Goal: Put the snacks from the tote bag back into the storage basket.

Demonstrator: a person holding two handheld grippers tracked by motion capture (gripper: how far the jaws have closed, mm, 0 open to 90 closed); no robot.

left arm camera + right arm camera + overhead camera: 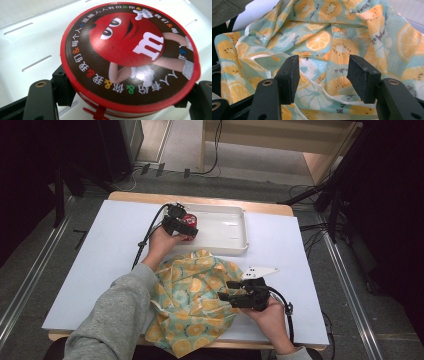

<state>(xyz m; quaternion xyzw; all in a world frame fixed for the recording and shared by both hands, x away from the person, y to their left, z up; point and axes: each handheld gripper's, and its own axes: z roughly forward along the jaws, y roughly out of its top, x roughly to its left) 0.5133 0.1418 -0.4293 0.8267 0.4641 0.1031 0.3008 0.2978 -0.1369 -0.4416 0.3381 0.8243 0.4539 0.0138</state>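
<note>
A round red candy tub [190,223] with a cartoon lid [130,53] is clamped between the jaws of my left gripper [179,225] over the left end of a white tray [235,227]. A crumpled light-blue cloth bag with an orange-slice print [195,300] lies on the table's near side. My right gripper [226,296] hovers open at the bag's right edge, its pads [289,77] apart with the fabric [324,50] just beyond them and nothing pinched.
The white tray sits at the back centre of the pale table top [100,270]. A grey sleeve [107,320] crosses the near left. Cables trail from both grippers. Dark stands flank the table on the floor.
</note>
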